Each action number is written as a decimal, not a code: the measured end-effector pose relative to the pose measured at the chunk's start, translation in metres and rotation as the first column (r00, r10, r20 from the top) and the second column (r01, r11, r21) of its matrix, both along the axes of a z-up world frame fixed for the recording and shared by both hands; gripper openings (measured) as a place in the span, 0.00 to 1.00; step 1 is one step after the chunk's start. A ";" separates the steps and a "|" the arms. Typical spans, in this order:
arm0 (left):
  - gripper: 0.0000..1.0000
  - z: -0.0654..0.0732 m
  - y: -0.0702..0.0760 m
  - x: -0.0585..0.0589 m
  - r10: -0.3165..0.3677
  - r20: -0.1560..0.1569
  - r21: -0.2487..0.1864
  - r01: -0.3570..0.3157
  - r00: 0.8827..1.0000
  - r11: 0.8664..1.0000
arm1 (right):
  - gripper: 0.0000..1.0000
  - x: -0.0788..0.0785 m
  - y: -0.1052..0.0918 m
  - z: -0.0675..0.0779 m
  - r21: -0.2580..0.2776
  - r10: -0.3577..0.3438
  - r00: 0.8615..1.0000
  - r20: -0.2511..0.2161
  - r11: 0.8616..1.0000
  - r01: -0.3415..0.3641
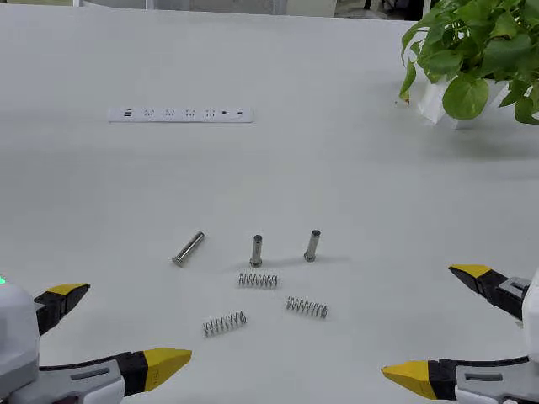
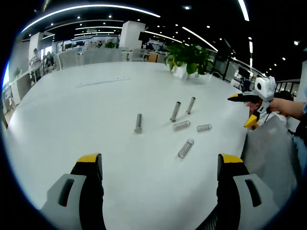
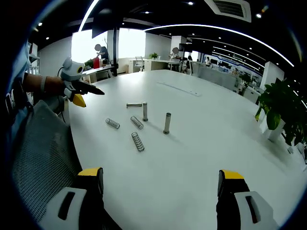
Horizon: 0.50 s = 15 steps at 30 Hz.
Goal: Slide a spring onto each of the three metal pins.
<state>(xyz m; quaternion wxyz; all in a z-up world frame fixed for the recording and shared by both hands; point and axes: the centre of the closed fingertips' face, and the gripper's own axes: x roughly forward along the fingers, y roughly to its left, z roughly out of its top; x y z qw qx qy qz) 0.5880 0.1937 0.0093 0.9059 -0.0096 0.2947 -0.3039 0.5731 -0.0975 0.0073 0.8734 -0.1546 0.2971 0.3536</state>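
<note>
Left tongs and right tongs hover wide open, empty (bodies cut off at the frame edge). Nothing threaded yet, I judge. Three springs lie on the bench just nearer than the middle pin; a standing pin right of it, a fallen pin left. Next: pinch one spring.

No legible text, label, brand or number is found in any view. The white power strip, toward the far edge of the table, carries small dark marks, too small to read.
</note>
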 end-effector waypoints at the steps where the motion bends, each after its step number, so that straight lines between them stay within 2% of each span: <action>1: 0.99 0.000 0.000 0.001 -0.006 0.003 0.009 0.006 1.000 1.000 | 0.99 0.000 0.000 -0.001 0.001 0.001 1.000 -0.002 1.000 -0.001; 6: 0.98 0.002 -0.001 0.011 -0.041 -0.009 0.037 0.041 0.999 0.998 | 0.99 -0.002 0.003 -0.002 0.005 0.005 1.000 -0.008 1.000 -0.005; 9: 0.92 0.002 0.000 0.018 -0.058 -0.023 0.047 0.059 0.998 0.997 | 0.99 -0.003 0.004 -0.003 0.005 0.008 1.000 -0.011 1.000 -0.008; 13: 0.93 -0.001 0.002 0.025 -0.090 -0.040 0.092 0.094 0.995 0.991 | 0.99 -0.005 0.006 -0.004 0.012 0.013 1.000 -0.016 1.000 -0.013; 15: 0.90 -0.002 0.002 0.028 -0.100 -0.054 0.091 0.105 0.993 0.990 | 0.99 -0.005 0.007 -0.005 0.013 0.014 1.000 -0.017 1.000 -0.013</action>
